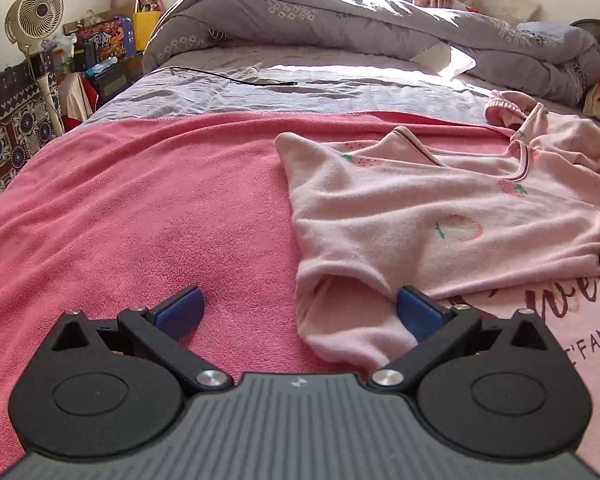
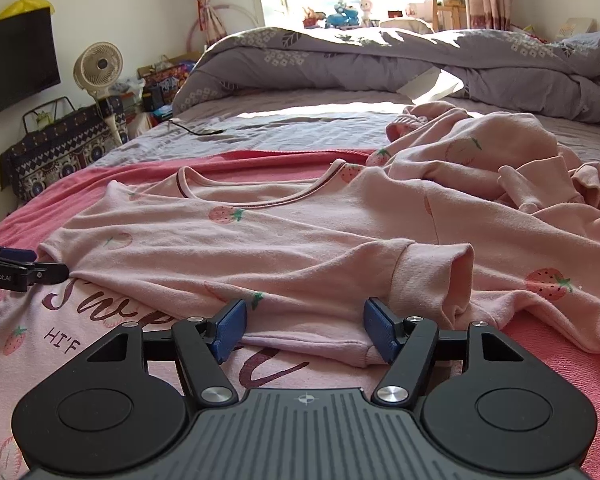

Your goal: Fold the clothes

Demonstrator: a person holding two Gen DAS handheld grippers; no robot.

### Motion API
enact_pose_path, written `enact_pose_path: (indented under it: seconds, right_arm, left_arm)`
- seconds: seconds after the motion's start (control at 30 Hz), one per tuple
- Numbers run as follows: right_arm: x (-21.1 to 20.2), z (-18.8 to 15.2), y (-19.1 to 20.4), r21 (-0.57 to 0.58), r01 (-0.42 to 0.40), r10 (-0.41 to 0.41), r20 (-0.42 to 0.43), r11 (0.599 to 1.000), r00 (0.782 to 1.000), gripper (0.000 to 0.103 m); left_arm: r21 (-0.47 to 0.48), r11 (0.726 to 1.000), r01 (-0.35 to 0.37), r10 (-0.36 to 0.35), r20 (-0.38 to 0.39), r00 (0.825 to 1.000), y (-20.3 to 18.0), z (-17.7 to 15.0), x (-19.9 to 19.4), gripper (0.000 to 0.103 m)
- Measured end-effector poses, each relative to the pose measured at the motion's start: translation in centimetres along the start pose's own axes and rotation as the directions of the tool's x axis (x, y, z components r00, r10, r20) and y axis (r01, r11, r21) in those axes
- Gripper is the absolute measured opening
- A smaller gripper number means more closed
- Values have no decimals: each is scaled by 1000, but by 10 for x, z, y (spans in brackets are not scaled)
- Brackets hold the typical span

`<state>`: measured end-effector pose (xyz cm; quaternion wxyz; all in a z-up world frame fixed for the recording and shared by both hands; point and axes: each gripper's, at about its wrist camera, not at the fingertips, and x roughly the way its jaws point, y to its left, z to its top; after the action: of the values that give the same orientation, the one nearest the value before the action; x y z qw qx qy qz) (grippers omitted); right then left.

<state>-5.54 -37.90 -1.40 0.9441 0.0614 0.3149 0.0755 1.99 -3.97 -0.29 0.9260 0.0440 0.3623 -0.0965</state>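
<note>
There on the bed [image 1: 260, 92], a pink strawberry top [image 1: 412, 216] lay folded over on a bright pink towel [image 1: 140, 208]. The left tongs [image 1: 300, 312] stood wide open, with the top's folded sleeve lying between the blue pads [image 1: 180, 308] but not squeezed. The right tongs [image 2: 304, 328] were open too, held low over the top's folded edge, gripping nothing. A second pink garment [image 2: 520, 168] sat crumpled just beside the top. A grey quilt [image 2: 380, 60] was bunched up far behind.
</note>
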Motion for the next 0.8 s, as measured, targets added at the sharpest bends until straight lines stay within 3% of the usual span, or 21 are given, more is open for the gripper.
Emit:
enact_pose_path:
  seconds: [0.07,0.17,0.3,0.4,0.47,0.53,0.6,0.67,0.8]
  right_arm:
    - [-15,0,-9,55,-35,31,79,998,996,67]
    - [-48,8,-37,195,-78,26,259,978,966,67]
    - [-69,30,-71,161,143,-186,297,977,936,73]
    - [-69,37,-110,155,335,-365,246,929,898,75]
    - [-64,33,-128,140,411,-433,211,901,876,75]
    - [-60,26,-136,109,408,-422,246,906,872,76]
    - [-51,26,-136,62,401,-402,269,914,875,93]
    - [-39,31,-131,-2,372,-357,270,928,894,103]
    - [-4,51,-123,-41,302,-290,182,953,940,103]
  left_arm:
    - [33,999,-28,28,13,1000,-7,-1,-1,103]
    - [37,999,-34,33,19,999,-8,-2,-2,103]
    - [25,999,-23,23,18,1000,-6,-2,-1,103]
    - [25,999,-25,24,24,999,-7,-2,-1,103]
    - [22,999,-24,23,26,999,-7,-2,1,103]
    - [20,999,-24,24,27,999,-7,-1,2,103]
    - [21,999,-26,25,28,999,-7,-1,2,103]
    - [20,999,-25,24,28,999,-7,-1,2,103]
    - [17,1000,-23,22,30,999,-7,-1,2,103]
